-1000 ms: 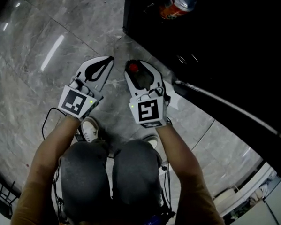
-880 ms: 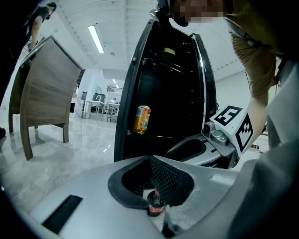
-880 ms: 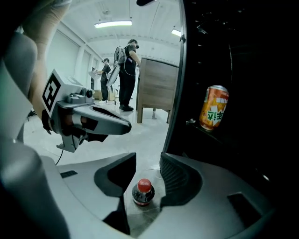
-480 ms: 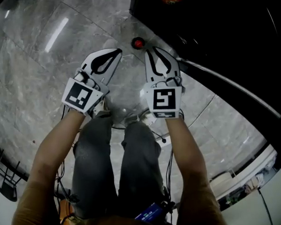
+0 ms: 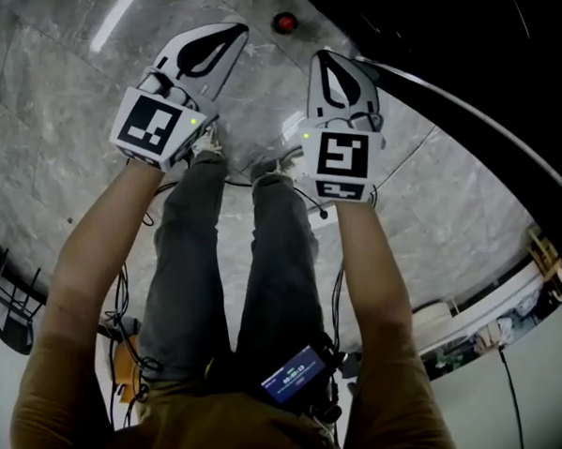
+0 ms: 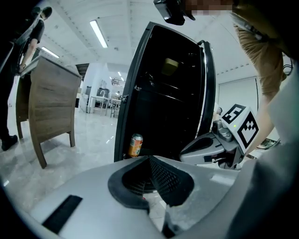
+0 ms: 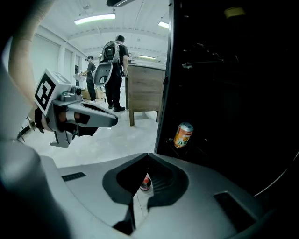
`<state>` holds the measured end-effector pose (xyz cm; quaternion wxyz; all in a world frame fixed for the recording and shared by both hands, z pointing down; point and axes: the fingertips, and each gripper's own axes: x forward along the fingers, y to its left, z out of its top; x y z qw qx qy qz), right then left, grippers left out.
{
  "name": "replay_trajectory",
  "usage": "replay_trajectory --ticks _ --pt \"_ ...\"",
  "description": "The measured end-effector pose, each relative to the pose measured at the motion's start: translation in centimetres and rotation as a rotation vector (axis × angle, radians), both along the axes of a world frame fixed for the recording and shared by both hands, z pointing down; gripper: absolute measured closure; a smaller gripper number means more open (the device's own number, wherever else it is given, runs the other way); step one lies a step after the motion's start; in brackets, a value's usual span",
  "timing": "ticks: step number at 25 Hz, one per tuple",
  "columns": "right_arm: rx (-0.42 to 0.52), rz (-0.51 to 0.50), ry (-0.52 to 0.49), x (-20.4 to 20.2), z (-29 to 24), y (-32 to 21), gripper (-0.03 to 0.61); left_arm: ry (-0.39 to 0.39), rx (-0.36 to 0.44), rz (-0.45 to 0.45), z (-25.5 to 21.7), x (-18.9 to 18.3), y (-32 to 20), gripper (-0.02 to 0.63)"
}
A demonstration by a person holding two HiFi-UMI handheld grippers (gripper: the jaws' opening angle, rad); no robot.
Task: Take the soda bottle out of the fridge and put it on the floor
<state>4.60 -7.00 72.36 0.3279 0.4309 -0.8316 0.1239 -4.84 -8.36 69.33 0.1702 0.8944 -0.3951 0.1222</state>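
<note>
Head view, soda bottle (image 5: 284, 22): on the grey marble floor (image 5: 59, 118), red cap up, just outside the black fridge (image 5: 458, 22). It is ahead of both grippers and touches neither.
Head view, left gripper (image 5: 237, 31): held above the person's left leg, its 2 jaws tip to tip with nothing in them.
Head view, right gripper (image 5: 328, 57): just beside the left one and nearer the fridge door, jaws together.
Left gripper view, claw: closed and empty.
Left gripper view, fridge: open and dark inside, with 1 orange can (image 6: 135, 144) low in it.
Left gripper view, surroundings: a wooden table (image 6: 51, 98) to the left, the right gripper to the right.
Right gripper view, claw: the jaws have just been closing and now meet, holding nothing.
Right gripper view, soda bottle: its red cap shows through the hollow behind the tips, down on the floor.
Right gripper view, background: 2 people (image 7: 114, 65) stand by a wooden counter (image 7: 145, 88).
</note>
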Motion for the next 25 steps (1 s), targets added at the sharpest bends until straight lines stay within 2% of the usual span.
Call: replay_trajectory --ticks 13,25 --pt "0.062 -0.006 0.009 -0.8 -13.1 -1.6 0.577 0.017 0.044 -0.016 -12.4 -0.5 -0.2 0.612" --pt "0.112 -0.028 0.033 -0.4 -21.0 -2.9 0.577 0.037 0.089 0.031 -19.8 1.0 -1.1 0.613"
